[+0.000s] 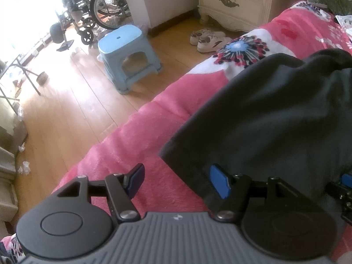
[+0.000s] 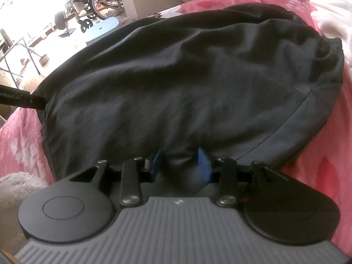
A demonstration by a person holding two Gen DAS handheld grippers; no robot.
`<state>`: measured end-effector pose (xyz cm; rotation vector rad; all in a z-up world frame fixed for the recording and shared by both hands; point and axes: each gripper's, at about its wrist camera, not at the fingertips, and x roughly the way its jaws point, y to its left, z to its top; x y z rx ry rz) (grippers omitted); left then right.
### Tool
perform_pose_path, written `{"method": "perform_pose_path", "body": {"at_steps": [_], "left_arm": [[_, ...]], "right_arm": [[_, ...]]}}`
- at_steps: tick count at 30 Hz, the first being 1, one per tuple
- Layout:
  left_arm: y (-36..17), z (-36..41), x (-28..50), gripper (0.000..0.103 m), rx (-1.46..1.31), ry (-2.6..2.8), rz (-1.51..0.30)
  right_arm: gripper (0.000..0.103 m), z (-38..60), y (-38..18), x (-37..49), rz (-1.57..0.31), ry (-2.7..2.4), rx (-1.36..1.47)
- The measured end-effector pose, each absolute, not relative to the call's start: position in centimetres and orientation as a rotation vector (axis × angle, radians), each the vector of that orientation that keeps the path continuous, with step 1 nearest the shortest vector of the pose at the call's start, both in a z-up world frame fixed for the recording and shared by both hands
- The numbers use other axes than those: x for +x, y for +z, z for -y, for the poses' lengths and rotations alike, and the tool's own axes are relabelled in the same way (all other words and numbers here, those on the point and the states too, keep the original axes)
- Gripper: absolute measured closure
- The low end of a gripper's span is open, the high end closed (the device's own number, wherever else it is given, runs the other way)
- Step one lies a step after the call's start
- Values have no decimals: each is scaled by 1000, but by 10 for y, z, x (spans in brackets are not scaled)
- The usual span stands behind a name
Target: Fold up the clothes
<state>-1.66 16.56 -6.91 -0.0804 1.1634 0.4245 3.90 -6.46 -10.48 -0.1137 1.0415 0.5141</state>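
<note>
A dark navy garment [image 1: 275, 118] lies crumpled on a pink floral blanket [image 1: 140, 136]. In the left wrist view my left gripper [image 1: 178, 181] is open, its blue pads [image 1: 217, 183] wide apart at the garment's near left corner; the right pad rests on the hem. In the right wrist view the garment [image 2: 176, 83] fills the middle. My right gripper [image 2: 180, 165] has its blue pads [image 2: 203, 165] on either side of a bunched fold of the near edge, and cloth sits between them. The left gripper's arm [image 2: 22, 99] shows at the garment's left edge.
The bed edge drops to a wooden floor [image 1: 66, 110] on the left. A light blue stool [image 1: 129, 55], white shoes [image 1: 209, 39], a cream dresser [image 1: 237, 2] and a wheelchair [image 1: 96, 6] stand beyond. A white cloth [image 2: 330, 6] lies at the far right.
</note>
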Motion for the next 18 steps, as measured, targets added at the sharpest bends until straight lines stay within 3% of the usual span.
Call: {"method": "perform_pose_path", "body": {"at_steps": [10,18], "left_arm": [[-73,-168,-17,36,-78,431,-1161],[-57,-184,-27,38,-127,457,-991]], "right_arm": [[60,62,-105,40,-1052,508,-106],[52,57,-107,38,-1056,514,-117]]}}
